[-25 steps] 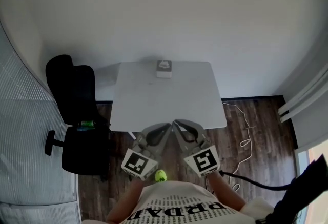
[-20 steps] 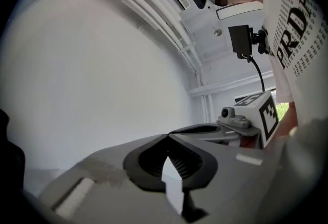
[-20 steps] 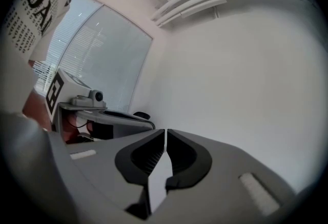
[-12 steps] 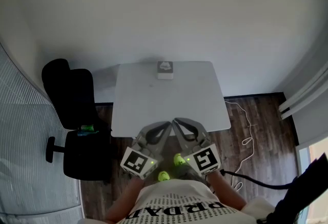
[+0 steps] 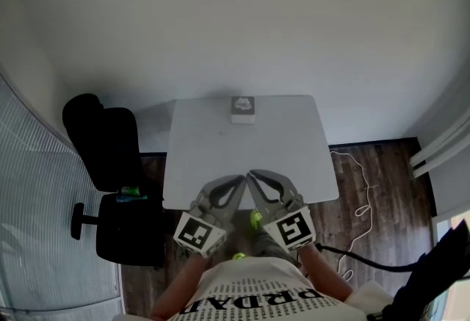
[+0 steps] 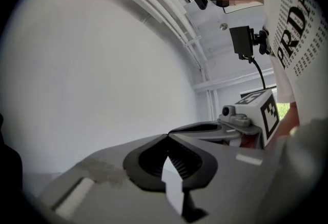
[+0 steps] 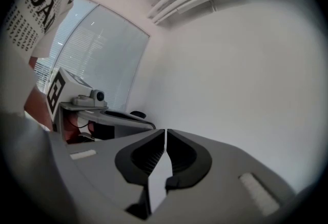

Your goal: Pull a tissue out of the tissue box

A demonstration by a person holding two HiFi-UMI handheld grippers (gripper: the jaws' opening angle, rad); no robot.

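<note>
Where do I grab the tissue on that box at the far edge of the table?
Pinch the tissue tuft poking from the top of the tissue box, coming down from above: it is the only loose part and the box lies flat. The right gripper is shut, so open it first.

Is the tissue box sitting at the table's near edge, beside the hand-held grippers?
No, the tissue box sits at the middle of the far edge of the table.
</note>
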